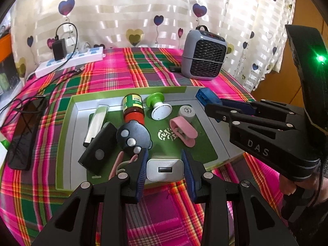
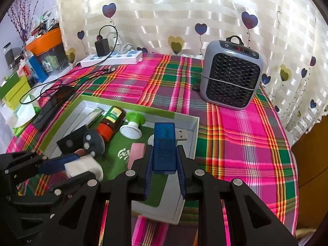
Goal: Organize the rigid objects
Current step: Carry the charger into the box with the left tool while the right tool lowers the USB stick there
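Left hand-held gripper [image 1: 164, 169] is clamped on the white USB charger [image 1: 164, 169], pads on its two flat sides, USB port facing the camera. The charger sits at the near rim of the green tray [image 1: 131, 91], so it looks about to go in; whether it touches the tray floor cannot be told.

Right hand-held gripper [image 2: 164, 167] is clamped on the blue USB dongle [image 2: 164, 147], body between the pads, metal plug pointing off to the right past the tray's right wall. Gripping the long flat faces keeps it from twisting.

Already in the tray: brown bottle [image 1: 133, 108] on its side, green-and-white knob [image 1: 158, 106], pink clip [image 1: 183, 132], black key fob [image 1: 133, 136], black box [image 1: 98, 153], silver bar [image 1: 96, 125]. Free floor is mostly front-right, likely the drop zone for both items.

The tray rests on the desk with its plaid cloth [image 2: 235, 135]; grey heater [image 2: 231, 73] stands well apart at the back.

Risk: both grippers are near each other over the same tray.
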`<action>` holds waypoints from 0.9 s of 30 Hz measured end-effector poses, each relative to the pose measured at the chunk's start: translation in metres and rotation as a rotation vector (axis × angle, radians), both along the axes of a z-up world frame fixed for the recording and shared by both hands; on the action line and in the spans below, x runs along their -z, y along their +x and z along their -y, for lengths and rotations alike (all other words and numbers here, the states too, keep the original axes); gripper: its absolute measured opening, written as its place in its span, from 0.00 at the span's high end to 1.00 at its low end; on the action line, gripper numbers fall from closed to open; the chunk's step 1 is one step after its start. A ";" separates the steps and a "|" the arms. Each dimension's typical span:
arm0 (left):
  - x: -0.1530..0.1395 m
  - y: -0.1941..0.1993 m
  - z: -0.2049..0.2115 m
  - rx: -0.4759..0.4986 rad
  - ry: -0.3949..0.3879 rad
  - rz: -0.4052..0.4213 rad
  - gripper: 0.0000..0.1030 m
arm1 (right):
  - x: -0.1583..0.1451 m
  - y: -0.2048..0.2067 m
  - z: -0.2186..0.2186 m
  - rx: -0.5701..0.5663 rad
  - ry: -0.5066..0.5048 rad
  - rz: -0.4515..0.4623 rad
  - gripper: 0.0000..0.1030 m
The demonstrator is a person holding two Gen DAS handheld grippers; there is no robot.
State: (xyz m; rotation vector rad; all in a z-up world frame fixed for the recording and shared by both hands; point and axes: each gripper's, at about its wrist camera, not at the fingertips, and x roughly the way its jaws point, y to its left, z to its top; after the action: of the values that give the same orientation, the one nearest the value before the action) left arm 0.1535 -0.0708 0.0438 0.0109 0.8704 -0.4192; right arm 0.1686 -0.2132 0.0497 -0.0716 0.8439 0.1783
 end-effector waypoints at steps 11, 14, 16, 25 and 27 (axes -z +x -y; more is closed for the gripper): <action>0.005 0.007 0.005 0.006 0.003 -0.008 0.69 | 0.007 0.012 0.001 0.001 -0.007 -0.016 0.78; 0.008 0.008 0.006 0.007 0.010 -0.016 0.69 | 0.009 0.014 0.002 0.004 -0.004 -0.021 0.78; 0.010 0.009 0.007 0.008 0.015 -0.016 0.69 | 0.010 0.015 0.003 0.003 -0.004 -0.022 0.78; 0.018 0.016 0.010 0.001 0.028 -0.038 0.69 | 0.015 0.022 0.003 -0.002 -0.010 -0.037 0.78; 0.020 0.018 0.010 -0.003 0.026 -0.043 0.69 | 0.016 0.023 0.002 -0.010 -0.012 -0.039 0.78</action>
State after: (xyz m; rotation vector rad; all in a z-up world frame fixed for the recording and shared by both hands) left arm 0.1710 -0.0803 0.0242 0.0250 0.9179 -0.4061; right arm 0.1920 -0.2157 0.0339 -0.0834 0.8840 0.1843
